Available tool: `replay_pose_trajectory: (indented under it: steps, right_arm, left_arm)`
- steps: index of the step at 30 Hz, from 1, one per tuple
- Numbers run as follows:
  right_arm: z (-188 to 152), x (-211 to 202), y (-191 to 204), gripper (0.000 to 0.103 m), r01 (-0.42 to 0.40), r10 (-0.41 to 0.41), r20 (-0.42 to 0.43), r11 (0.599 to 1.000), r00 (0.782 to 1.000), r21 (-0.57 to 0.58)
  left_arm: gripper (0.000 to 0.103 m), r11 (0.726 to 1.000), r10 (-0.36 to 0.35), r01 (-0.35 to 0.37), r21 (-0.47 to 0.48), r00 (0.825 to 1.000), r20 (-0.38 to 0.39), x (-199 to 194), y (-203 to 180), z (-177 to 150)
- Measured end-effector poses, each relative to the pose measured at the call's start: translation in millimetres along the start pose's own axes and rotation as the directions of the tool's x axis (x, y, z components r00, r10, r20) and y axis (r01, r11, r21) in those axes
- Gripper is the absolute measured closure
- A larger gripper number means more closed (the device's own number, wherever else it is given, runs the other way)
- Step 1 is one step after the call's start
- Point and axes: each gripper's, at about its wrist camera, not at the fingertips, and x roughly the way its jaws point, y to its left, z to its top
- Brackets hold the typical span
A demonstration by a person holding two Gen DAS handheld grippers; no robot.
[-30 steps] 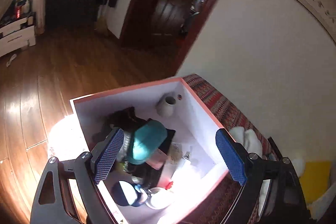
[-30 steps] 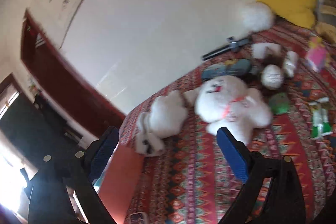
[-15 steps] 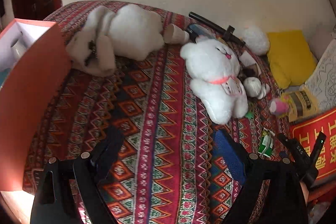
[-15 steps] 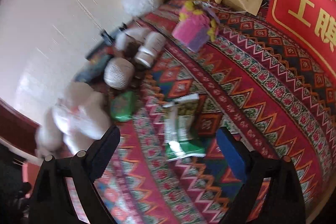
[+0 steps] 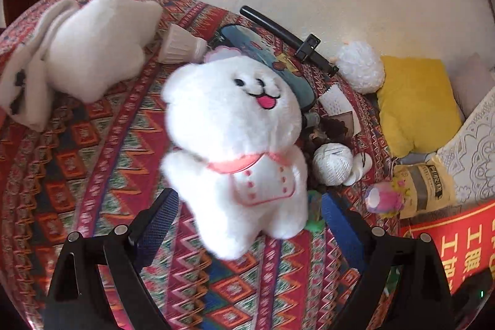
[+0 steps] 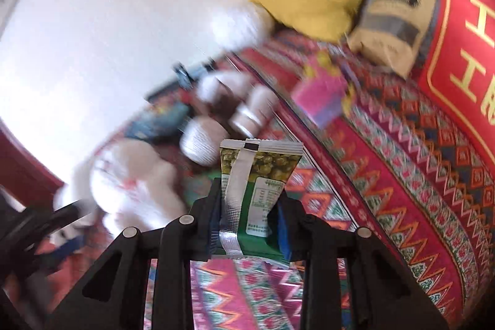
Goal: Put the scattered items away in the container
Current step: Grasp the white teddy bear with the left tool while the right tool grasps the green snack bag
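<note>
Closing right gripper (image 6: 247, 225) angled down, fingers pinching snack packet (image 6: 256, 175), left gripper (image 5: 247, 225) fingers apart straddling white plush (image 5: 235, 150)

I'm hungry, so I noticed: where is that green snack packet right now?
In the right wrist view, the green snack packet stands upright between the closing jaws of the right gripper, above the patterned cloth, in front of the white yarn ball.
</note>
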Motion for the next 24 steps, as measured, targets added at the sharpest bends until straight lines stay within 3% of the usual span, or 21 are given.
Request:
replay_pose_trajectory:
  steps: [1,2,4,9,11,13,18,22,24]
  right_arm:
    - [3,-4,1,0.074,-0.015,0.015,0.013,1.0,1.0,0.006]
    - [4,-6,1,0.074,-0.028,0.028,0.017,1.0,0.999,0.013]
    - [8,-3,0,0.074,-0.047,0.047,0.003,0.998,0.999,0.032]
    - [15,7,-8,0.074,-0.082,0.087,-0.048,0.992,0.995,0.094]
    - [13,6,-6,0.074,-0.083,0.088,-0.048,0.992,0.995,0.092]
    - [13,5,-6,0.074,-0.088,0.092,-0.045,0.992,0.995,0.093]
    - [9,-1,6,0.074,-0.114,0.117,-0.032,0.991,0.993,0.074]
    - [4,-3,25,0.074,-0.132,0.134,-0.035,0.99,0.99,0.05]
    - [0,-4,36,0.074,-0.138,0.139,-0.043,0.99,0.989,0.033]
  left_arm:
    - [0.009,0.999,0.034,-0.034,0.009,0.999,-0.025,18,-7,7]
    - [0.0,0.995,0.094,-0.092,0.031,0.994,-0.052,37,-14,14]
    - [0.0,0.971,0.233,-0.228,0.065,0.969,-0.078,72,-19,22]
    - [0.0,0.972,0.227,-0.232,-0.033,0.968,-0.109,101,2,32]
    - [0.008,0.976,0.212,-0.215,-0.026,0.972,-0.103,93,5,30]
    - [0.015,0.984,0.171,-0.174,-0.038,0.982,-0.078,76,13,23]
    - [0.017,0.993,0.116,-0.117,-0.008,0.993,-0.028,8,42,-15]
    - [0.02,0.995,0.088,-0.092,0.029,0.99,0.113,-93,77,-50]
    - [0.02,0.997,0.078,-0.082,0.011,0.969,0.233,-159,103,-59]
